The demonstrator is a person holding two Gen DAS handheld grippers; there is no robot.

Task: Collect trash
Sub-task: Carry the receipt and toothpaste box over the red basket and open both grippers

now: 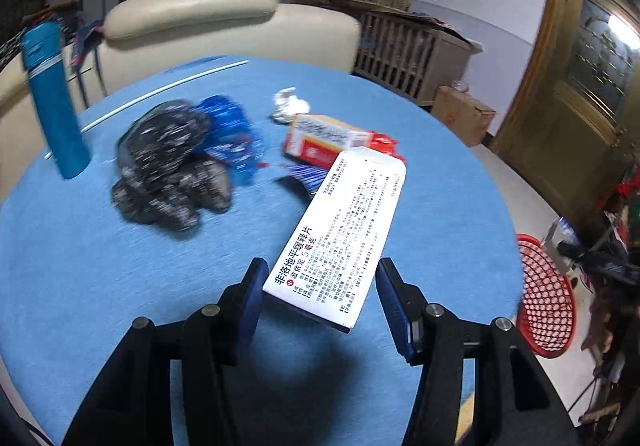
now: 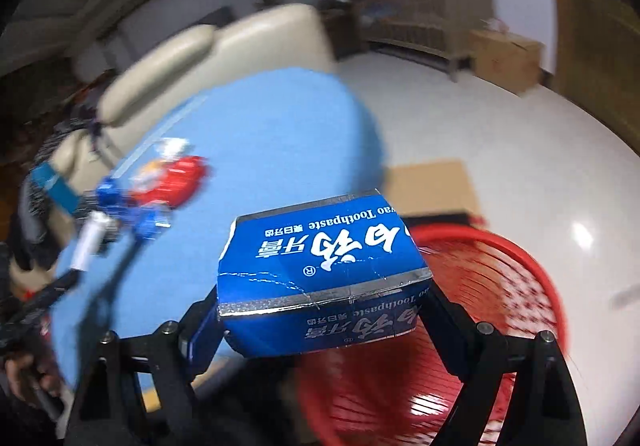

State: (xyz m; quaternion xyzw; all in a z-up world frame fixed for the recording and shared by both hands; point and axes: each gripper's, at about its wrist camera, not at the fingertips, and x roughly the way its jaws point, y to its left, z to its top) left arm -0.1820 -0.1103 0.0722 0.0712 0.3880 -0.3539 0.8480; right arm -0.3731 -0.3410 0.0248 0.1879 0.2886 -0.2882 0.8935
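The left gripper (image 1: 320, 286) is clamped on a long white cardboard medicine box with black print (image 1: 340, 234), its two blue pads pressing the box's near end while the rest juts forward, tilted above the round table with the blue cloth (image 1: 100, 266). Beyond the box on that cloth lie a red and yellow carton (image 1: 320, 138) and a crumpled white wrapper (image 1: 290, 106) just behind it. To the carton's left sit a lumpy black plastic bag (image 1: 168, 166) and, touching it, a crinkled blue plastic bag (image 1: 232, 134). Further left stands an upright blue cylindrical bottle (image 1: 54, 98). Off the table's right edge is a red plastic mesh basket (image 1: 548, 298) on the floor.

The right gripper (image 2: 324, 310) is clamped across a blue cardboard toothpaste box with silver edging (image 2: 320, 270), held crosswise between its pads. The box hangs past the table's edge, directly above the red basket's open mouth. The right wrist view is blurred, so the items on the cloth at its left show only as red and blue smears.
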